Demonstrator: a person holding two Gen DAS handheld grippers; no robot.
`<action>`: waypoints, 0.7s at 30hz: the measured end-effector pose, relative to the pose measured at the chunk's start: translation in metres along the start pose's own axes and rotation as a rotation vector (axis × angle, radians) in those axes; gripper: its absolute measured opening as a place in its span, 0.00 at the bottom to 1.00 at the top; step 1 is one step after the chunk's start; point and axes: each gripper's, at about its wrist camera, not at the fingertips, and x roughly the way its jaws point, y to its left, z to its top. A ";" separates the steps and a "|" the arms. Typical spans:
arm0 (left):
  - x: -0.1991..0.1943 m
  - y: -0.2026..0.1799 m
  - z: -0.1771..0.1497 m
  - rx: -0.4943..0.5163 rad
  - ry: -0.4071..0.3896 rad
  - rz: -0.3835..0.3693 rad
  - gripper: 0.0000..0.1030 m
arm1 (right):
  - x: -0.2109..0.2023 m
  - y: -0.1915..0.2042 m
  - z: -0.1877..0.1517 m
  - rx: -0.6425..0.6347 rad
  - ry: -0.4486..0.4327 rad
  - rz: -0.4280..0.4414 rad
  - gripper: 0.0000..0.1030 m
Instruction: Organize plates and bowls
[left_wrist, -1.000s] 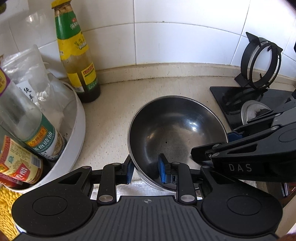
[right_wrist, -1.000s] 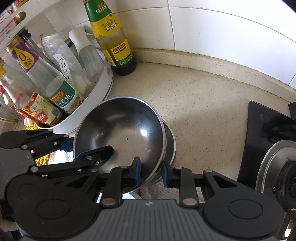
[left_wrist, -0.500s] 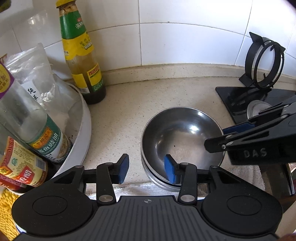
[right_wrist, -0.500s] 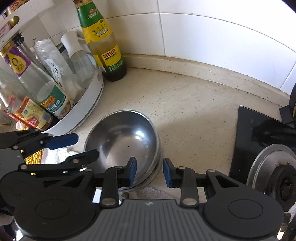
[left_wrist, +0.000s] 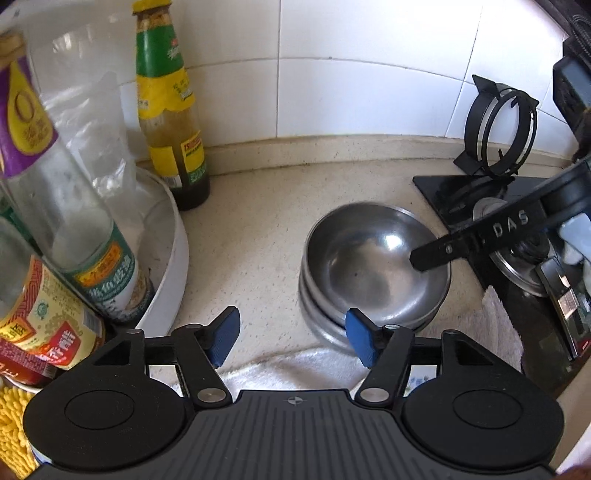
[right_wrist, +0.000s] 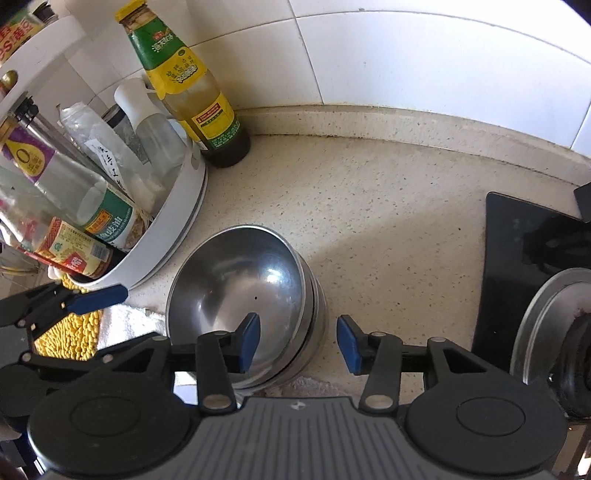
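Note:
A stack of nested steel bowls (left_wrist: 373, 266) (right_wrist: 240, 288) stands on the beige counter, partly on a white towel (left_wrist: 295, 365). My left gripper (left_wrist: 291, 339) hovers at the stack's near left edge. Its jaws are opening, and its blue pads are clear of the rim that shows in the gap. My right gripper (right_wrist: 299, 341) is at the stack's right side, jaws opening. One pad is over the bowl's inside and the other outside the wall, neither pressing. In the left wrist view one of its fingers (left_wrist: 480, 236) reaches over the top bowl.
A white round tray (left_wrist: 173, 251) (right_wrist: 184, 221) crowded with bottles stands left of the bowls. A green-and-yellow sauce bottle (left_wrist: 170, 122) (right_wrist: 192, 88) is by the tiled wall. A black stove (right_wrist: 524, 251) with a pan ring (left_wrist: 498, 133) lies to the right. A yellow mat (right_wrist: 77, 332) is at near left.
Both grippers were shut on the tilted top bowl's rim. They have let go and drawn back with jaws widening, and the bowl now sits level in the stack.

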 end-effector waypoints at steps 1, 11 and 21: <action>0.000 0.002 -0.001 -0.001 -0.002 -0.009 0.68 | 0.002 -0.002 0.001 0.006 0.003 0.007 0.58; 0.018 0.001 -0.008 0.111 0.001 -0.086 0.76 | 0.030 -0.006 0.005 0.039 0.044 0.050 0.66; 0.043 0.001 -0.003 0.162 -0.003 -0.203 0.85 | 0.045 -0.014 0.008 0.107 0.049 0.013 0.69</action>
